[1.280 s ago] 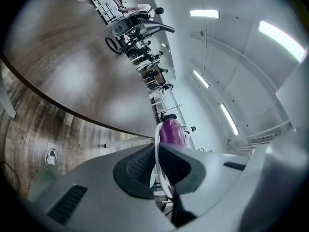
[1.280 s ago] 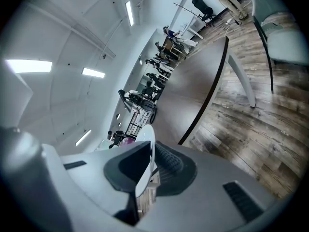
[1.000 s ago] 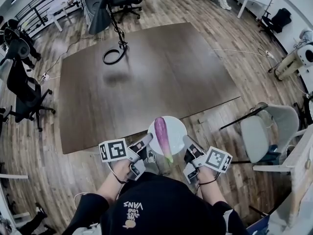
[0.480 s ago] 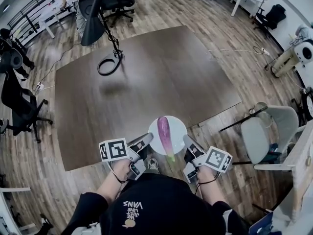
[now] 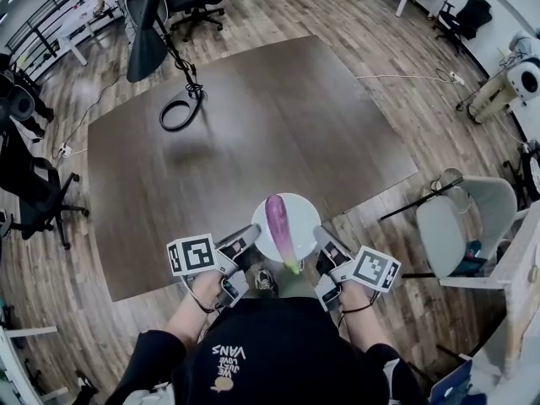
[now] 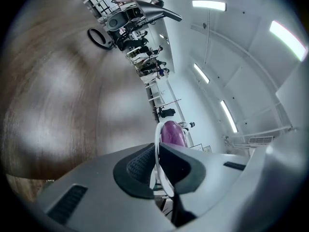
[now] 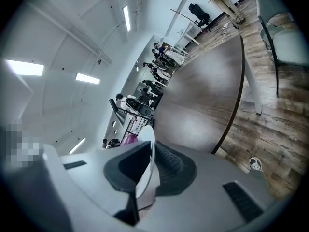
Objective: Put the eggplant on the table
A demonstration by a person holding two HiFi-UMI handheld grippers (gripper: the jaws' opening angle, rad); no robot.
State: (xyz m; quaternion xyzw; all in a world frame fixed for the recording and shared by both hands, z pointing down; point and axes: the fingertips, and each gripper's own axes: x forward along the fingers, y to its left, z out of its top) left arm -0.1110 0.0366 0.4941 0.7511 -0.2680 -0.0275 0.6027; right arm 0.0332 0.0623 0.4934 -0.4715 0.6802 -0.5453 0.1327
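A purple eggplant [image 5: 278,226] with a green stem lies lengthwise on a white plate [image 5: 305,213]. Both grippers carry the plate in the air, over the near edge of the dark brown table [image 5: 253,133]. My left gripper [image 5: 251,237] is shut on the plate's left rim, my right gripper [image 5: 323,241] on its right rim. In the left gripper view the rim of the plate [image 6: 157,141] runs between the pads of the left gripper [image 6: 157,164], with the eggplant [image 6: 172,133] behind. In the right gripper view the plate [image 7: 147,151] is clamped edge-on in the right gripper [image 7: 150,166].
A black cable coil [image 5: 177,112] and a black lamp [image 5: 148,45] are at the table's far left. A grey chair [image 5: 464,226] stands right of the table, black office chairs [image 5: 34,192] to the left. The wood floor [image 5: 396,251] lies around.
Both grippers with the plate and eggplant have moved forward, from over the floor to over the table's near edge. The grip on the plate is unchanged.
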